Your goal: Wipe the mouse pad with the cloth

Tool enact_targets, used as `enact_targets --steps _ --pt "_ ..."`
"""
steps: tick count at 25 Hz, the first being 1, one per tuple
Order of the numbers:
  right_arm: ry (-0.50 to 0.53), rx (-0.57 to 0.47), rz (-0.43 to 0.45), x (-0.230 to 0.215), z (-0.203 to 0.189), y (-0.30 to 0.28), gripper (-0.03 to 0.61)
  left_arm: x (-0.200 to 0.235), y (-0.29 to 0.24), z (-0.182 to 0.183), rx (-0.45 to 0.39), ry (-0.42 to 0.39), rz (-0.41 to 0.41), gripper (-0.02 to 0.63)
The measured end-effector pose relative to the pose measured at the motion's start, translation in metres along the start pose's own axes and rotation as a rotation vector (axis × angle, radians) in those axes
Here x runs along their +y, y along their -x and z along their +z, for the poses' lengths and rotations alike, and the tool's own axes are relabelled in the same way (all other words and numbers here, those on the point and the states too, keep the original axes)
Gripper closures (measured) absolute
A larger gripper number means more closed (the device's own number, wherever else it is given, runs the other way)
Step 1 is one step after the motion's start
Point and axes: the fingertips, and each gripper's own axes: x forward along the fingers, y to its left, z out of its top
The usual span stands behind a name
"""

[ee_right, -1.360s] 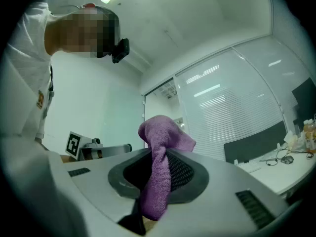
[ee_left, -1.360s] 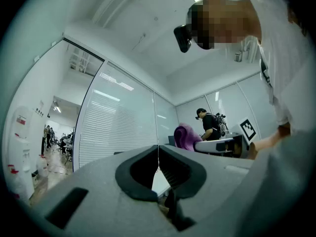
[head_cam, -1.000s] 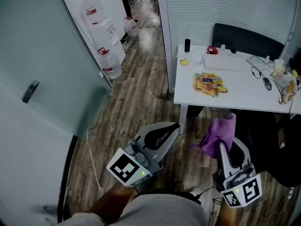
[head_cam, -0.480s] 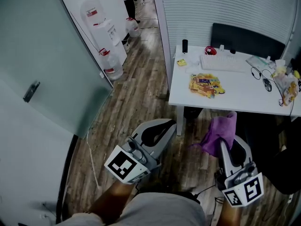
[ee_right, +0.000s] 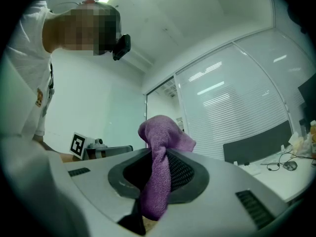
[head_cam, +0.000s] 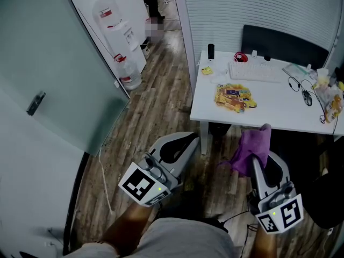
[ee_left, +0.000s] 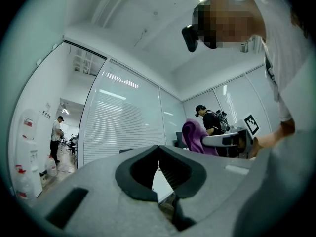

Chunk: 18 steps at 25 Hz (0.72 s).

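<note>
The mouse pad (head_cam: 235,97), printed in yellow and orange, lies flat on the white desk (head_cam: 279,109) ahead of me. A purple cloth (head_cam: 251,148) hangs bunched from my right gripper (head_cam: 257,159), which is shut on it below the desk's front edge. In the right gripper view the cloth (ee_right: 159,137) rises out of the closed jaws of my right gripper (ee_right: 162,154). My left gripper (head_cam: 192,139) is held over the wooden floor left of the desk leg. The left gripper (ee_left: 158,149) shows its jaws shut with nothing between them.
A white keyboard (head_cam: 257,72), a black cylinder (head_cam: 211,51), cables (head_cam: 301,87) and a snack bag (head_cam: 330,100) share the desk. A black chair back (head_cam: 282,44) stands behind it. Left are a glass partition (head_cam: 54,79), a water dispenser (head_cam: 115,26) and a jug (head_cam: 128,73).
The desk has shifted slightly left and nearer in the head view. Both grippers stay shut and low in front of me, the cloth still in the right one.
</note>
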Motion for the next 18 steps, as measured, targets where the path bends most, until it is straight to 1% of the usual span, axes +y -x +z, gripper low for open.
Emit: enact_targets --steps 3,6,11,15,18 --pt "0.003 0.004 0.000 -0.008 -0.003 -0.008 0.513 0.011 -0.009 -0.002 -0.021 -0.011 0.001 0.598" --pt "0.010 0.011 -0.006 -0.017 -0.008 -0.018 0.512 0.021 -0.020 -0.007 -0.023 -0.013 -0.004 0.598" --pt "0.018 0.019 -0.020 -0.039 -0.014 -0.044 0.513 0.048 -0.043 -0.019 -0.013 -0.019 -0.014 0.598" --pt "0.017 0.029 -0.038 -0.059 -0.021 -0.071 0.514 0.075 -0.062 -0.033 0.030 -0.013 -0.027 0.598" --pt "0.014 0.032 -0.056 -0.076 -0.027 -0.092 0.514 0.099 -0.080 -0.039 0.026 -0.020 -0.027 0.598"
